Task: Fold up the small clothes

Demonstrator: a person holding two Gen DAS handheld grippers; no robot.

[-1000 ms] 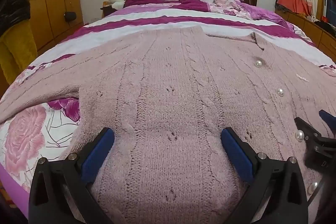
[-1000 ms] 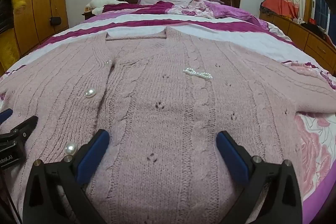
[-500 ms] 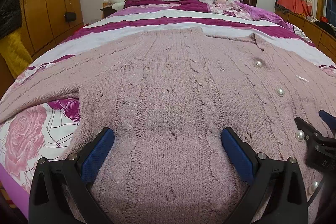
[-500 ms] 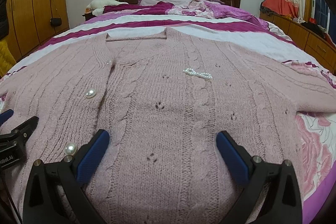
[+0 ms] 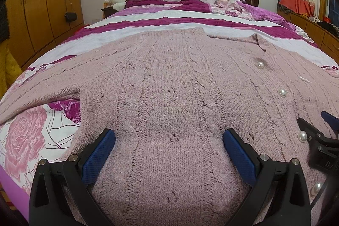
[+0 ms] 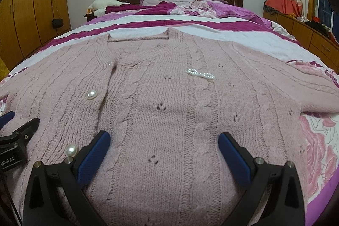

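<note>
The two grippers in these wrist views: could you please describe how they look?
Both match. The left gripper and the right gripper each have two black plastic fingers shaped as open triangular frames, with silver screw heads and textured blue pads on the inner faces. Seen from the right wrist view, the left gripper's black body bears partly cut-off white lettering.

Yellow-clad person at left edge of both wrist views gone; only yellow cloth (image 5: 8, 69) remains there.

Dim, warm indoor light – sharp centre, heavy fisheye warp w/ dark corners
</note>
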